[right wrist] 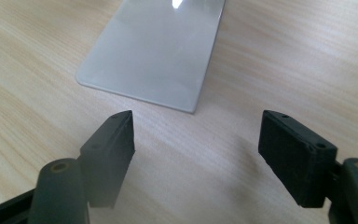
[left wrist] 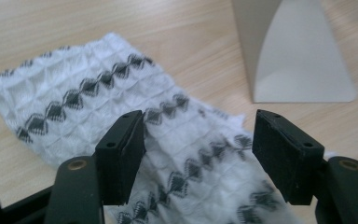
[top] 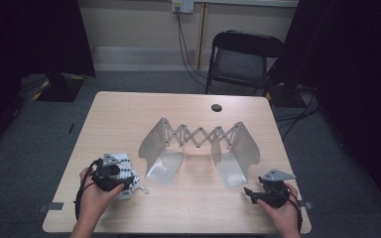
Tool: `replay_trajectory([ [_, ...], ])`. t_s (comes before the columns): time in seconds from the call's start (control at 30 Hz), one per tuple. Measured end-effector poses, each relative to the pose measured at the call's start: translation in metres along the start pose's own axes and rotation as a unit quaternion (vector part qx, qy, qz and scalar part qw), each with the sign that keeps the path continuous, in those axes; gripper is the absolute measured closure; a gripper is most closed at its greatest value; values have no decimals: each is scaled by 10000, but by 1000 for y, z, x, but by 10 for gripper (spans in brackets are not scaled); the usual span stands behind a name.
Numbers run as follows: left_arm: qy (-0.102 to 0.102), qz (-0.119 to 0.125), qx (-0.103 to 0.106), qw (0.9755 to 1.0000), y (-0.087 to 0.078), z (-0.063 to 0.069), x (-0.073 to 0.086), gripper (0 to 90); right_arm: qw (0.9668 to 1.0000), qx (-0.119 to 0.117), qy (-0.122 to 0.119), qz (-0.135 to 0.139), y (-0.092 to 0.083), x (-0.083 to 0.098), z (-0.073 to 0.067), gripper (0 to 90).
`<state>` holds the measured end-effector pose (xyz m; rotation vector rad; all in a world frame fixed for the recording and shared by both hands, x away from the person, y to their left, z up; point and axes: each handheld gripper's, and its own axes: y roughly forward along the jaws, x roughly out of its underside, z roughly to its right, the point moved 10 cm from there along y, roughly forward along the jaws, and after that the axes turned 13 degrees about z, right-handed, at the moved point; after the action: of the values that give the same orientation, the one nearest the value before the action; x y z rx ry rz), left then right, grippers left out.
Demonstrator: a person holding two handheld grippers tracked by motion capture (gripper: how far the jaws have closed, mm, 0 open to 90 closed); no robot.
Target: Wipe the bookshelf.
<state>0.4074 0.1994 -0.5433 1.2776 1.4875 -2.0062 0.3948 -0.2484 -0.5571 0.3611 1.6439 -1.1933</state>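
On table: left tongs (left wrist: 198, 156) agape above cloth (left wrist: 121, 112); right tongs (right wrist: 196, 158) agape, empty, near rack (top: 198, 148).

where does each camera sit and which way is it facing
High view: above the person's side, looking forward and down on the table; left gripper and right gripper show.
Left gripper view: rides the left gripper, facing a white patterned cloth between open jaws.
Right gripper view: rides the right gripper, facing bare tabletop.
Shared: both gripper views catch the folding rack.

Pale wooden table (top: 188, 208), white expanding rack (top: 198, 144) (scissor-linked panels), black folding chair (top: 243, 59), possibly a wall socket (top: 182, 6).
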Motion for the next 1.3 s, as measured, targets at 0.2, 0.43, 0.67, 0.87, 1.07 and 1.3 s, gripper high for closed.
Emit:
replay_trajectory([
  [0.2, 24, -14, -7, 10000, 5, -1, 5, 350, 10000, -26, 23, -13, 2, 6, -1, 228],
  [0.43, 403, -11, -4, 9992, 6, -1, 12, 395, 9999, -22, 72, 103, 3, 8, -1, 188],
  [0.67, 622, 66, 199, 9978, -1, 1, 16, 595, 9998, 37, 135, 162, 4, 9, 2, 146],
  [0.87, 821, -8, 554, 9951, -12, 14, 23, 601, 9998, 31, 147, 155, 4, 9, 2, 142],
  [1.07, 520, -11, 451, 9976, -21, 15, 20, 391, 9998, 11, 138, 159, 5, 8, 2, 141],
  [1.3, -32, 282, 43, 9996, -27, -2, 10, 269, 9998, 8, 134, 165, 6, 8, 2, 141],
])
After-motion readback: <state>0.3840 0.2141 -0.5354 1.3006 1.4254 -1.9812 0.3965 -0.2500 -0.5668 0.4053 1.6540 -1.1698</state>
